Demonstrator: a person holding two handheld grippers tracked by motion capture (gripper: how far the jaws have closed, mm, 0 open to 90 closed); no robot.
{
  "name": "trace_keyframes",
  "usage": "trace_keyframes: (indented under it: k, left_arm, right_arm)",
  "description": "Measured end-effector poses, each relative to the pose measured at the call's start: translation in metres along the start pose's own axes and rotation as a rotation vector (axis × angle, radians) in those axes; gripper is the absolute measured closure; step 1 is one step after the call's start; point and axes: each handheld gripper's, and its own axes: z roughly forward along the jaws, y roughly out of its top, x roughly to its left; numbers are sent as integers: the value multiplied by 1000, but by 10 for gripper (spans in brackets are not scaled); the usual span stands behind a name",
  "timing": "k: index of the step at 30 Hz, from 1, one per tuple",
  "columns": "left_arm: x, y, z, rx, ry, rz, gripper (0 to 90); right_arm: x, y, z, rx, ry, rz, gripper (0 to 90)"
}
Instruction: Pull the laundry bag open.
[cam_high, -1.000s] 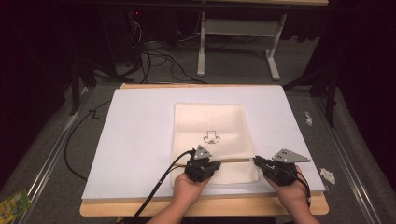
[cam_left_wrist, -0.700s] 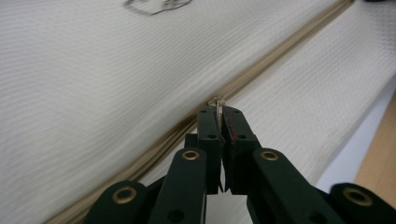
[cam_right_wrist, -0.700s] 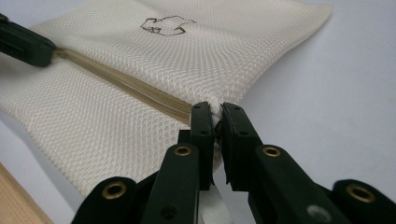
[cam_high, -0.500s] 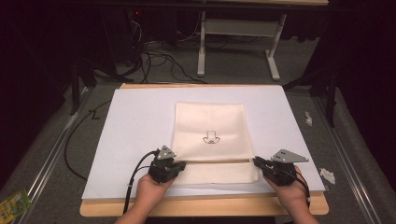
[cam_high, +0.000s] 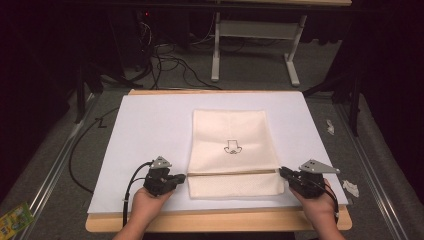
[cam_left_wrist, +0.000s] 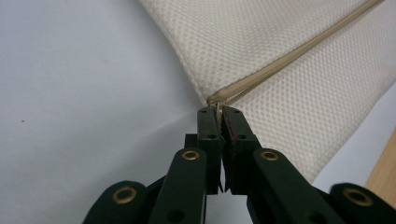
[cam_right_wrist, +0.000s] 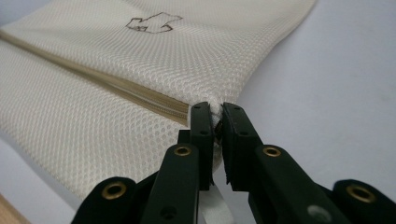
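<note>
The cream mesh bag (cam_high: 234, 152) lies at the centre of the frame on the white sheet (cam_high: 145, 130) covering my desk (cam_high: 215, 220). Its zipper (cam_high: 232, 172) runs left-right between my hands. My left gripper (cam_high: 181, 177) pinches the zipper pull (cam_left_wrist: 218, 106) at the bag's left edge. My right gripper (cam_high: 283, 172) clamps the bag's right edge, so the zipper's whole length lies between the two grips.

Around the cream mesh zipper bag (cam_high: 231, 150) the white sheet (cam_high: 150, 130) lies bare on its left, right and far sides, open for a hand to pass. At the bag's near corners stand the left gripper (cam_high: 181, 177) and right gripper (cam_high: 283, 172), each closed on an end of the zipper (cam_high: 232, 173), blocking those corners
</note>
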Motion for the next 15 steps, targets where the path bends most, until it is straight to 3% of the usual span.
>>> trace_keyframes:
  k: [3,6,9,12,15]
  left_arm:
    - [1,-1,-2,-9,-7,-11,871]
    - [-4,-1,-5,-24,11,36,864]
    - [-5,0,-11,-72,18,34,839]
    - [-1,0,-17,-123,26,28,714]
    - [4,-1,-24,-191,106,54,519]
  right_arm:
    - [-2,-1,0,7,7,6,846]
    - [-2,-2,0,3,8,5,842]
    - [-4,-4,1,-4,14,1,802]
    - [-4,-7,1,-5,26,23,663]
    - [-11,-4,-3,-55,31,31,488]
